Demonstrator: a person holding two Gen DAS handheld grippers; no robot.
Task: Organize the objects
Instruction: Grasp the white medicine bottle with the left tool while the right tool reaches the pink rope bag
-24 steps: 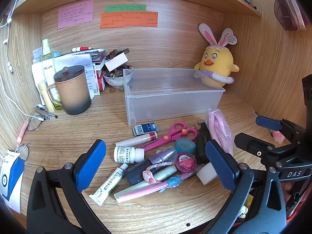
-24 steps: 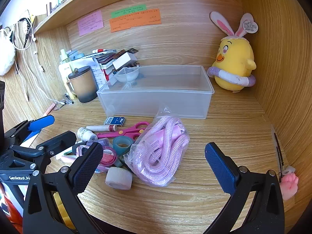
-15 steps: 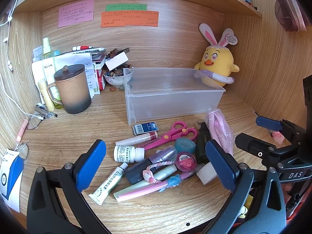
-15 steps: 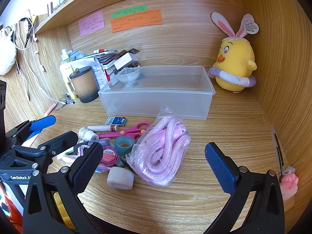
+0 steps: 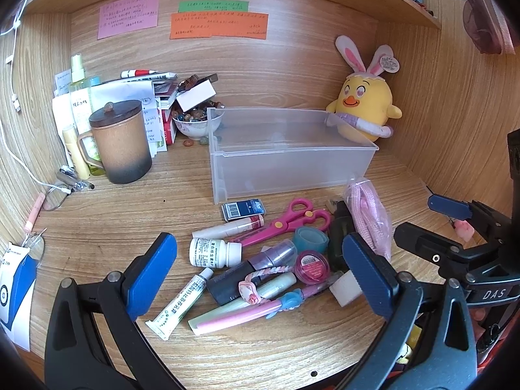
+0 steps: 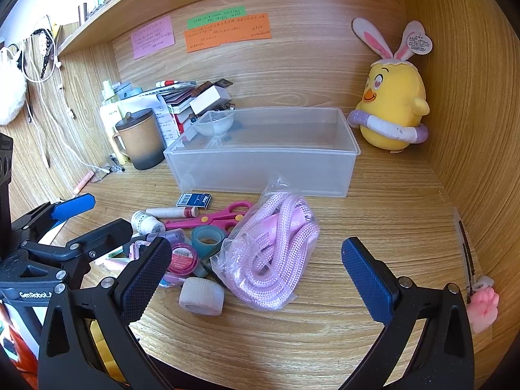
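Well, left of the empty bin [image 5: 292, 159], my left gripper [image 5: 260, 276] hovers wide apart over the pill bottle [image 5: 213, 253] and tubes. The bottle looks light, stiff, slick; I'd pinch its waist. Before the bin's right half, my right gripper [image 6: 256, 269] gapes over the bagged rope [image 6: 269, 250]: soft, crinkly, best grabbed mid-bundle.

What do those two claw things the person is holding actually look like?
Both are black plastic frames with silver rivets. Each gripper, left and right, ends in two flat fingers faced with textured blue pads. White lettering marks the bodies: "GenRobot" on the left, "DAS" on the right. No cables or sleeves show.
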